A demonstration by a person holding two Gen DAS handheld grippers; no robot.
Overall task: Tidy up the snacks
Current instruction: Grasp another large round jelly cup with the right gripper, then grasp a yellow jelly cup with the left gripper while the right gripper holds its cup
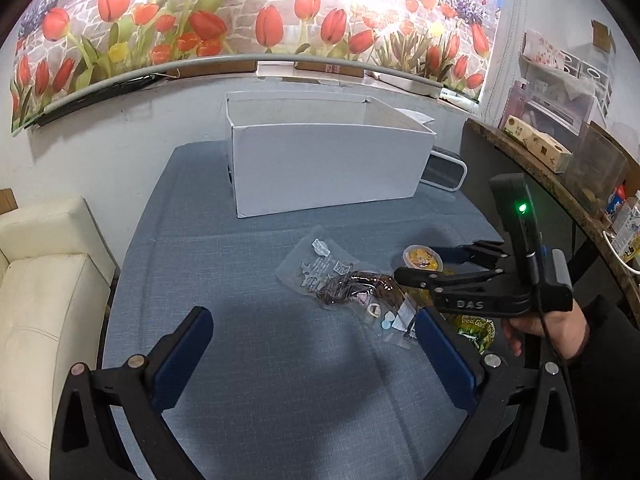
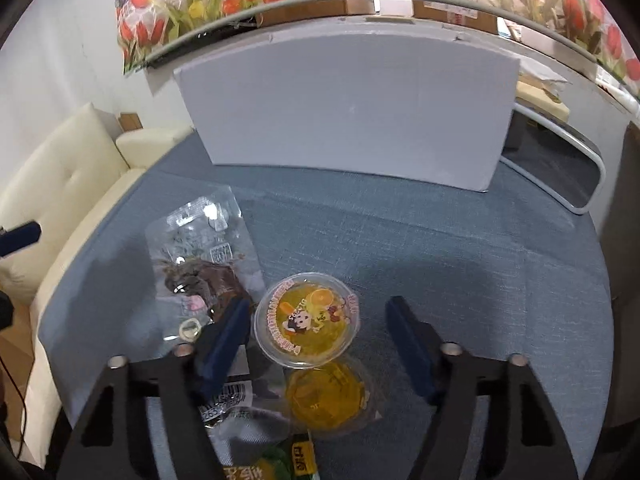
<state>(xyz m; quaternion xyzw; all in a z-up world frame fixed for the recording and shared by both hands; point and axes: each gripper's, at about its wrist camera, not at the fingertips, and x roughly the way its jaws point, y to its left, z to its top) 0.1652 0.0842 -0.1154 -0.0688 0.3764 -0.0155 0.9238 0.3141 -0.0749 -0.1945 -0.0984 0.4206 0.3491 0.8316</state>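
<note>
Blue cloth-covered table (image 2: pixel 440 240) holds a round clear jelly cup with orange fruit (image 2: pixel 308 320) between the right gripper (image 2: pixel 316 322) fingers – pads not touching. Left gripper (image 1: pixel 312 334) hangs spread wide – nothing held. White open cardboard box (image 1: pixel 328 164) stands behind.

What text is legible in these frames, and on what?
"DAS": on the right gripper, along its finger arm.
"Pear": partly readable on the green snack packet; the rest is blurred.
Jelly cup lid lettering: too blurred.
Clear snack pouch print and barcode digits: too small.
</note>
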